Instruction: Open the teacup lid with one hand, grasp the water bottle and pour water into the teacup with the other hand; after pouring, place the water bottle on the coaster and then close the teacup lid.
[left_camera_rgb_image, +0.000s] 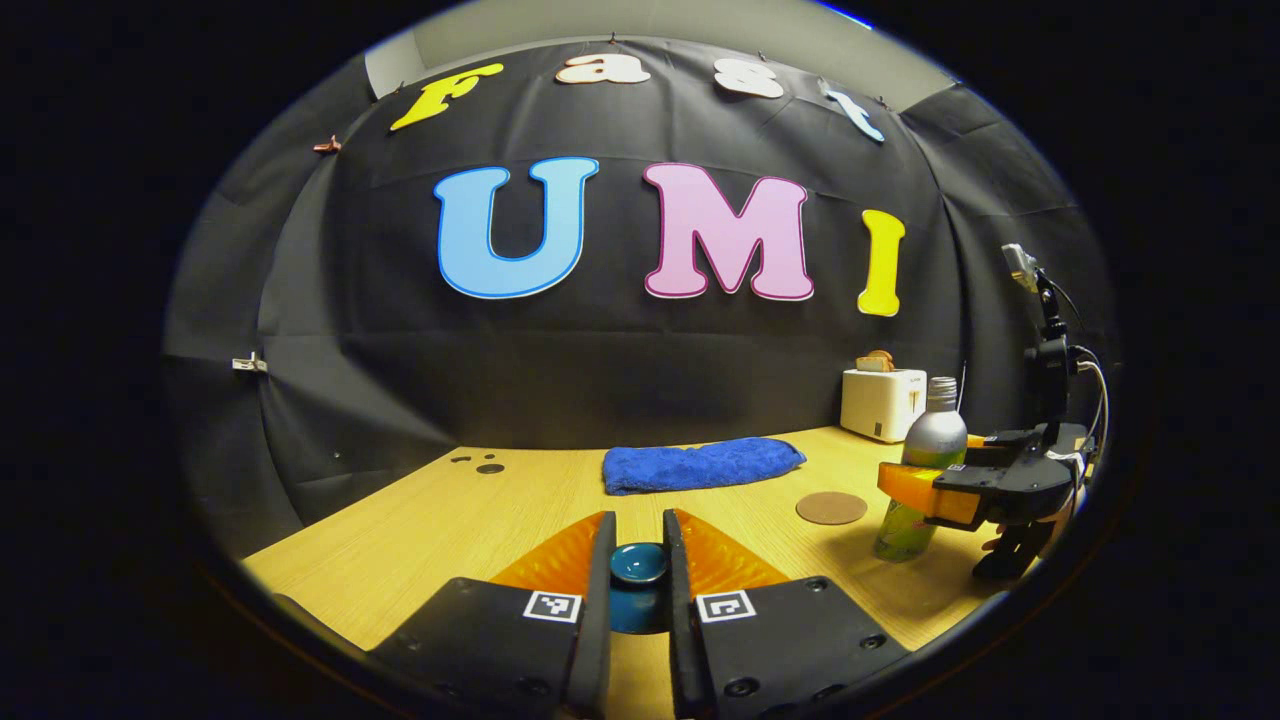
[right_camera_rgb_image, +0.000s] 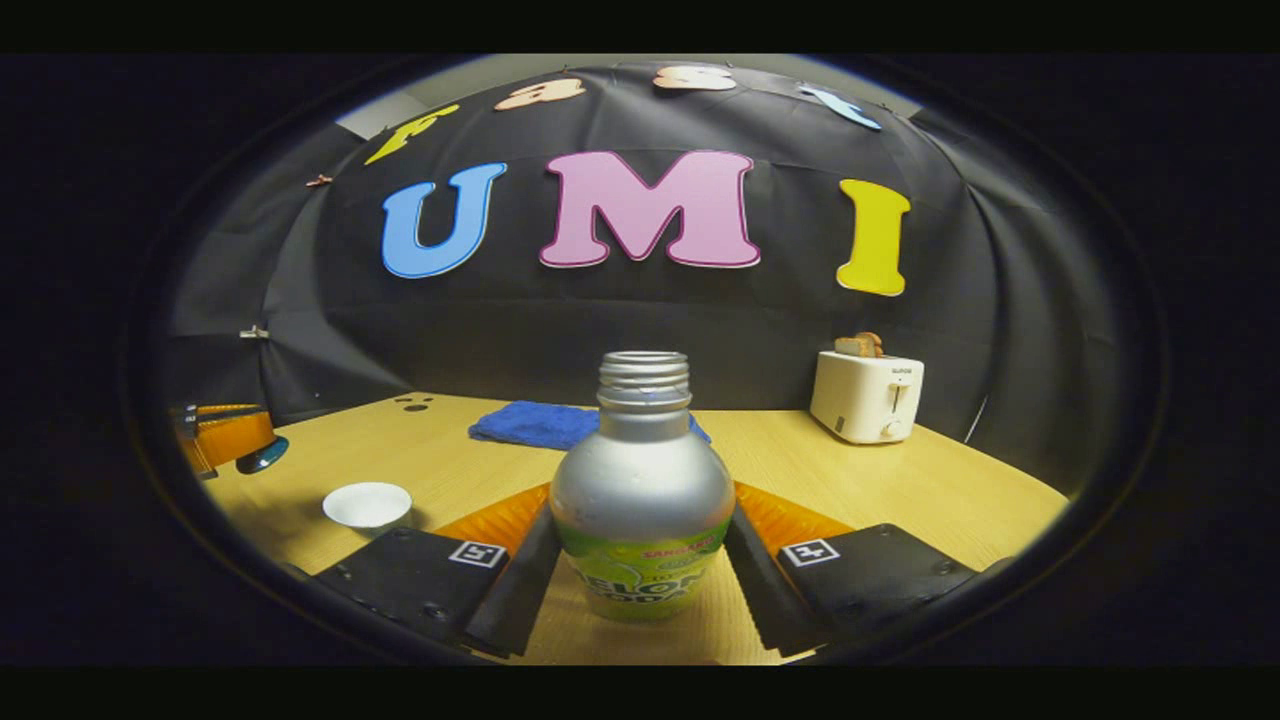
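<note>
Wooden tabletop (right_camera_rgb_image: 850, 480), black cloth wall behind. My left gripper (left_camera_rgb_image: 640, 570) grasps the teacup lid (left_camera_rgb_image: 639, 562), lifted off; the open teacup (right_camera_rgb_image: 367, 504) sits at 9 o'clock of the bottle in the right gripper view. My right gripper (right_camera_rgb_image: 640, 560) brackets the uncapped water bottle (right_camera_rgb_image: 641, 480); I cannot tell if it is clamped. Coaster (left_camera_rgb_image: 831, 507) nearby. Risks: smooth round bottle slipping when tilted; small cup mouth, easy overshoot.

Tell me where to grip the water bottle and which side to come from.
Grip the water bottle on its wide body below the shoulder, coming in level from the side. It stands upright on the table with an open, narrow threaded neck. The right gripper has its fingers flanking it there already.
</note>
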